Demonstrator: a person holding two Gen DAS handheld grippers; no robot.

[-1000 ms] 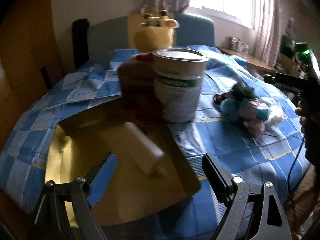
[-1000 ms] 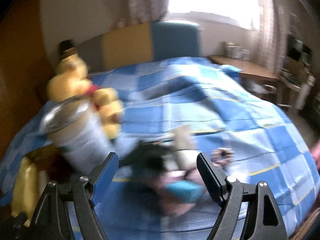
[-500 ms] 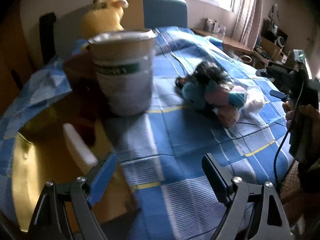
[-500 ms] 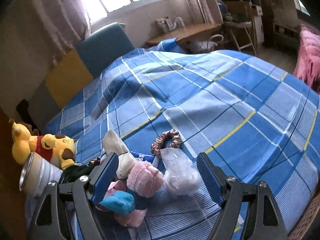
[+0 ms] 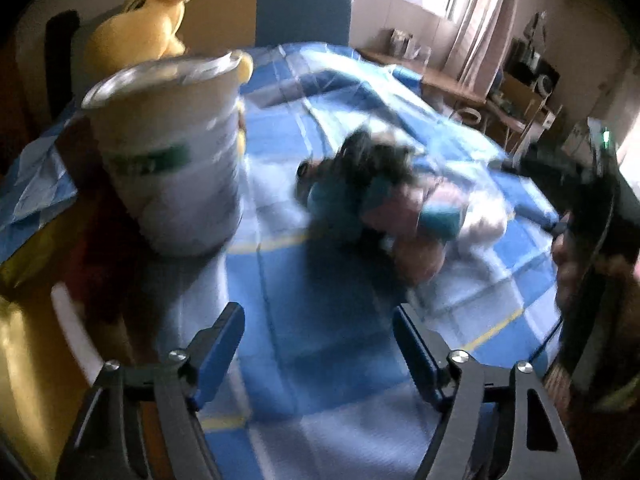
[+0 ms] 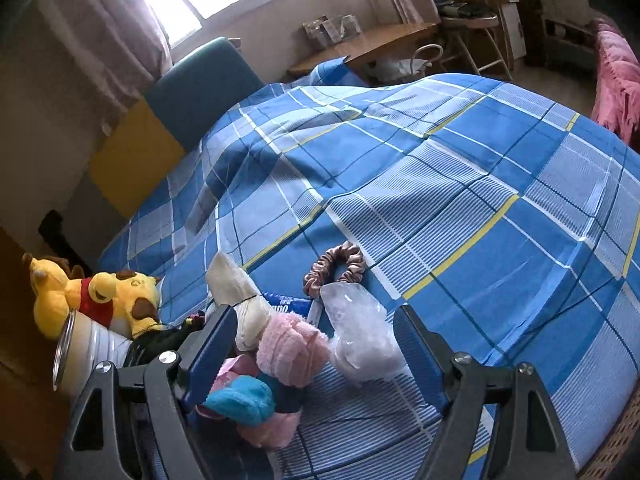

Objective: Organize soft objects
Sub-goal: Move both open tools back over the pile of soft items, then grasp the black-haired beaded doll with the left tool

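While both tongs hang empty over the blue plaid bed (image 6: 460, 184), looks like the approach step, nothing picked yet. Right tongs (image 6: 312, 344) wide, straddling the pile of soft things (image 6: 288, 348): pink fluffy roll between the jaws, brown scrunchie (image 6: 334, 266) just beyond. Left tongs (image 5: 318, 344) closing on nothing, pile ahead, tin can (image 5: 168, 152) ahead-left. Next: lower, then pinch one piece.

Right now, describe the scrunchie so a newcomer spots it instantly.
On the blue plaid bedspread, find the pile of soft items near the right wrist view's bottom edge. The scrunchie lies at its far edge, beside a clear plastic bag: the only brown, ruffled ring.
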